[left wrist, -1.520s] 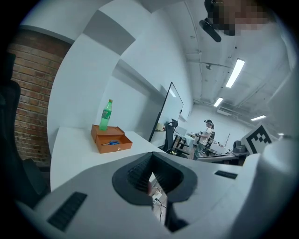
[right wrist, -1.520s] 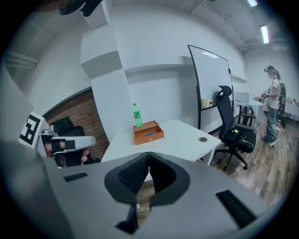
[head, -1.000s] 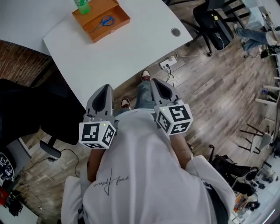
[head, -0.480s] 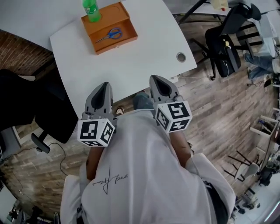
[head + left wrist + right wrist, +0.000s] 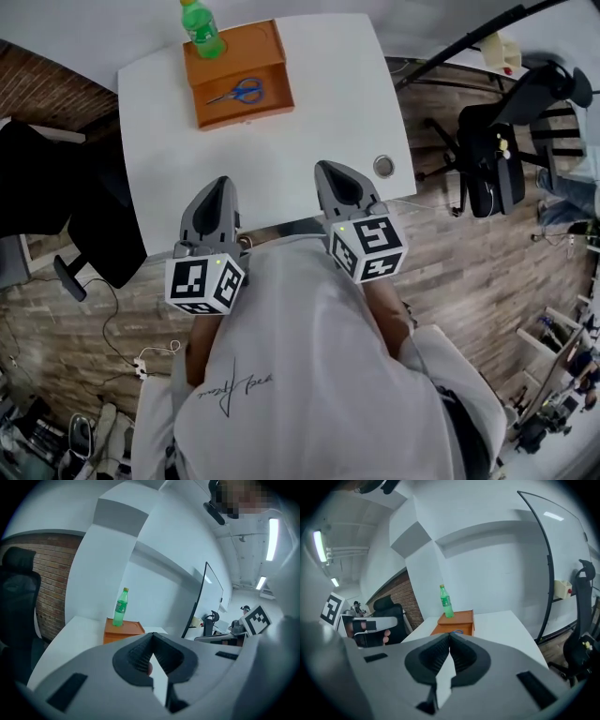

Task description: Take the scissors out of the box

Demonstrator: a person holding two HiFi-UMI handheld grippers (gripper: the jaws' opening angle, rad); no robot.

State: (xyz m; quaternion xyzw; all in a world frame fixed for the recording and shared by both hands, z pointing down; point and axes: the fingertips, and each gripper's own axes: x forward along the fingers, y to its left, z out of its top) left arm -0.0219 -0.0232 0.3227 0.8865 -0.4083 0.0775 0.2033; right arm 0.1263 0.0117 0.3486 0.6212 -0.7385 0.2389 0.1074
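Note:
An orange box stands at the far end of the white table. Blue-handled scissors lie in its open front compartment. A green bottle stands in the box's back left corner. My left gripper and right gripper are held side by side over the table's near edge, far short of the box. Both are shut with nothing in them. In the right gripper view the box, scissors and bottle lie straight beyond the closed jaw tips. The left gripper view shows the box and bottle ahead.
A round cable grommet sits near the table's right edge. A black office chair stands on the wood floor to the right. Another black chair is at the left, beside a brick wall. Cables lie on the floor.
Both grippers have swung from over the floor beside the table to its near edge. The box, earlier off to the upper left, now lies straight ahead. Both jaws stayed shut.

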